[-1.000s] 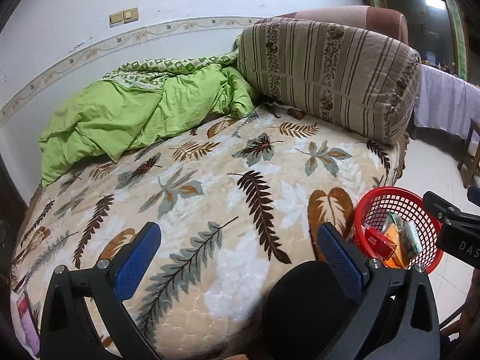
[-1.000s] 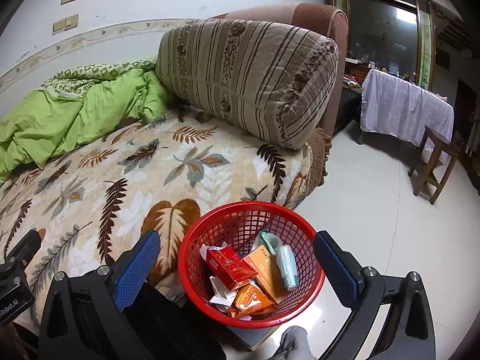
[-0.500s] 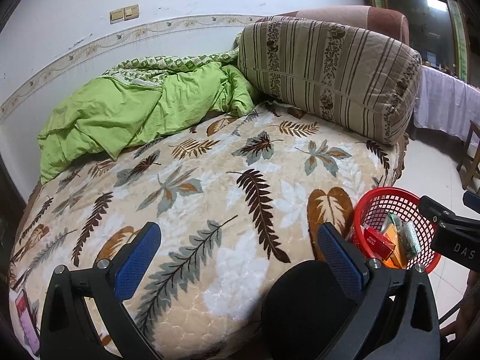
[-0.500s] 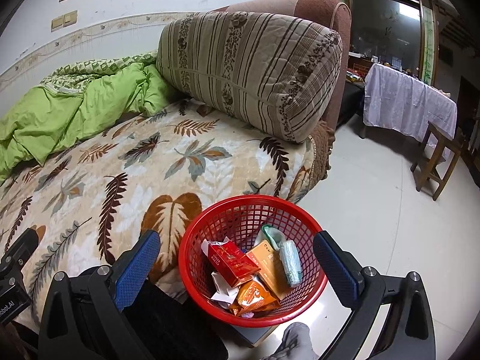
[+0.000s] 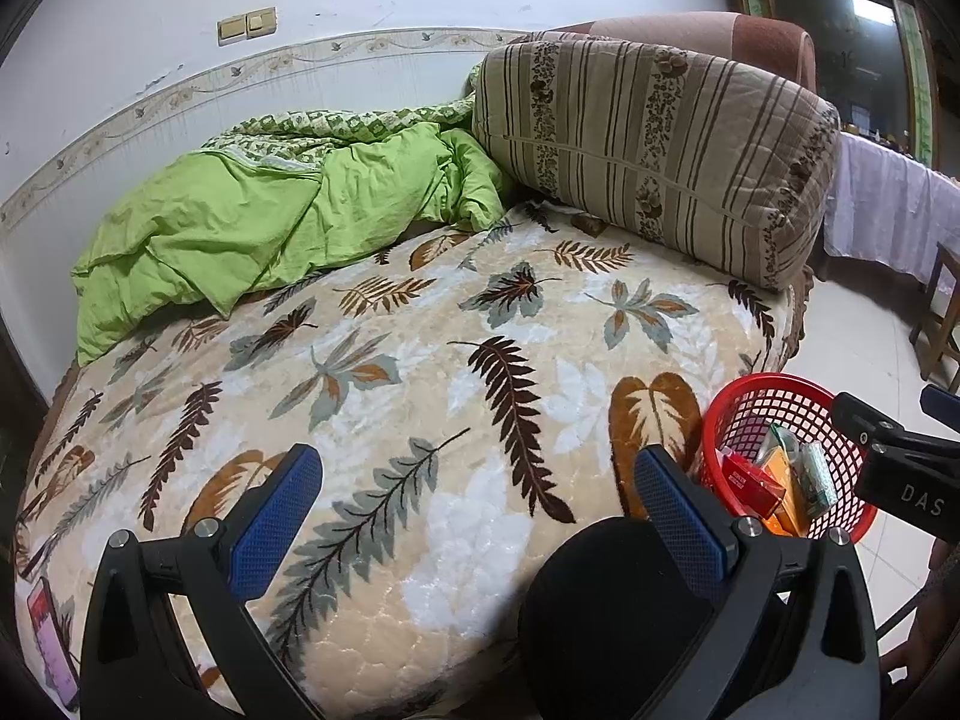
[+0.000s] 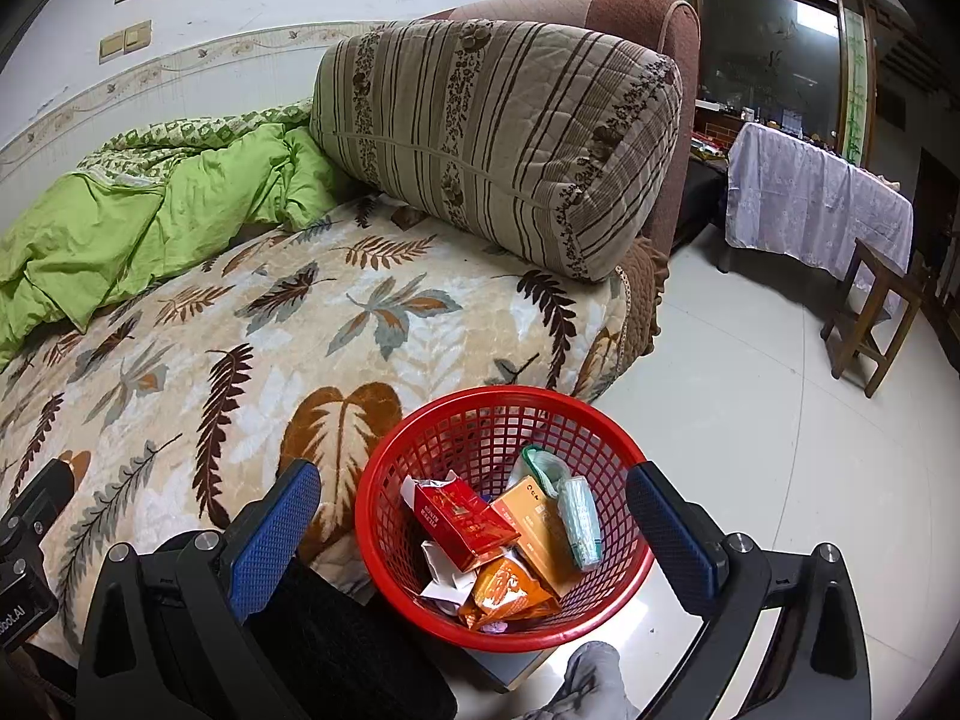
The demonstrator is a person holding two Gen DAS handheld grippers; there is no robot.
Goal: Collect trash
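A red mesh basket (image 6: 444,438) stands beside the bed's near corner and holds trash: a red carton (image 6: 462,516), an orange box (image 6: 540,531), an orange wrapper (image 6: 504,591), a green pack (image 6: 579,519) and white scraps. My right gripper (image 6: 474,519) is open and empty, hovering just above the basket. The basket also shows in the left wrist view (image 5: 774,414). My left gripper (image 5: 474,501) is open and empty over the bed's leaf-print blanket (image 5: 390,372). The right gripper's body (image 5: 900,468) shows at the left wrist view's right edge.
A green quilt (image 5: 270,222) and a striped cushion (image 5: 654,144) lie at the bed's far side. A phone (image 5: 51,642) lies at the bed's near left edge. A wooden stool (image 6: 870,312) and a cloth-covered table (image 6: 816,198) stand on the tiled floor to the right.
Both grippers have drifted slightly back and up; the scene sits a little lower in both views. Nothing was picked up or let go.
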